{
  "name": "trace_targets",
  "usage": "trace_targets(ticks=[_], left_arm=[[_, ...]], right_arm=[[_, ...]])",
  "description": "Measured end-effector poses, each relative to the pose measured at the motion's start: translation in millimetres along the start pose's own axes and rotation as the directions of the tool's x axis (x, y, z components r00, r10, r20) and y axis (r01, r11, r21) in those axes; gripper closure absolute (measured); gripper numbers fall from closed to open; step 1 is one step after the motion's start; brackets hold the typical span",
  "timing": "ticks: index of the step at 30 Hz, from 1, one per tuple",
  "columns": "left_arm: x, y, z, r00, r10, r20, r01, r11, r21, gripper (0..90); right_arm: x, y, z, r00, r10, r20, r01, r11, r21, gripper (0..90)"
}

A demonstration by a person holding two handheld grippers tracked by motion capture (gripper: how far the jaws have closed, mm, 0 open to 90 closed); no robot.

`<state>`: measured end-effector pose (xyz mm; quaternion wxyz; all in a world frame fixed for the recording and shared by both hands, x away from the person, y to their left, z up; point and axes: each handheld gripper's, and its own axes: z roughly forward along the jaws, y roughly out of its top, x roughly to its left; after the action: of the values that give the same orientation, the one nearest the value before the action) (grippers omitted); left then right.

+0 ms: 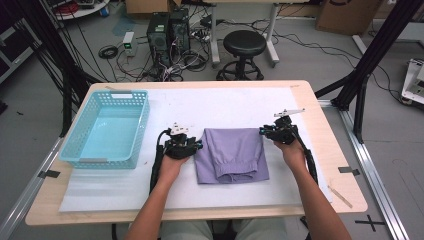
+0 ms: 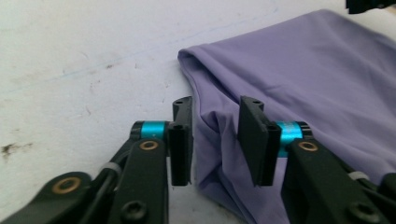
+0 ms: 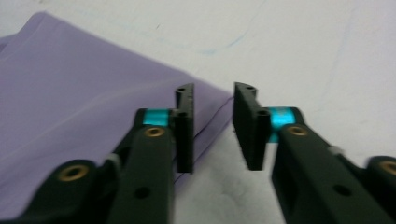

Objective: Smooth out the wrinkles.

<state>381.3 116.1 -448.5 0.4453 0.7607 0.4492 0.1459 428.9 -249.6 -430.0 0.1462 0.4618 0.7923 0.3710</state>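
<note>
The folded purple garment lies flat on the white mat at the middle of the tabletop, between the two grippers. Its long axis runs from the person's side toward the far edge; the bunched, rounded fold faces the person.

The left gripper sits at the garment's left edge. In the left gripper view, its fingers stand parted, with a raised fold of the garment lying in the gap between them. The pads do not press the cloth, so nothing is gripped.

The right gripper sits at the far right corner of the garment. In the right gripper view, its fingers are also parted, straddling the corner edge of the garment without pinching it.

Both grippers are just beside the cloth, one at each side. The left gripper already has fabric between its fingers; the right has only the thin corner edge. The coming move appears to turn on closing each pair on its own edge.

The light blue basket stands at the left of the tabletop, well apart from the garment. It holds nothing.
</note>
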Motion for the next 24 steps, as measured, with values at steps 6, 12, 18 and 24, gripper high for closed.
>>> trace_targets(ticks=[6, 12, 18, 24], left_arm=[[-0.4, 0.3, 4.3, 0.9987, -0.007, -0.05, 0.008, 0.9993, 0.036, 87.6], [0.8, 0.6, 4.3, 0.996, -0.015, -0.088, 0.018, 0.9993, 0.033, 88.6], [2.1, 1.0, 2.3, 0.9979, -0.03, -0.057, 0.032, 0.9991, 0.03, 79.8], [0.6, -0.3, -9.8, 0.9988, -0.025, -0.043, 0.025, 0.9997, -0.002, 57.6]], right_arm=[[4.6, -5.0, 12.5, 0.9999, 0.0, -0.011, 0.001, 0.997, 0.073, 78.9], [6.5, -4.1, 12.5, 0.9994, -0.027, 0.021, 0.026, 0.998, 0.057, 88.8], [6.5, -4.0, 14.2, 0.9992, -0.003, 0.039, 0.002, 1.0, 0.02, 87.8], [6.7, -7.3, -2.5, 0.9995, 0.023, 0.023, -0.023, 1.0, -0.02, 62.4]])
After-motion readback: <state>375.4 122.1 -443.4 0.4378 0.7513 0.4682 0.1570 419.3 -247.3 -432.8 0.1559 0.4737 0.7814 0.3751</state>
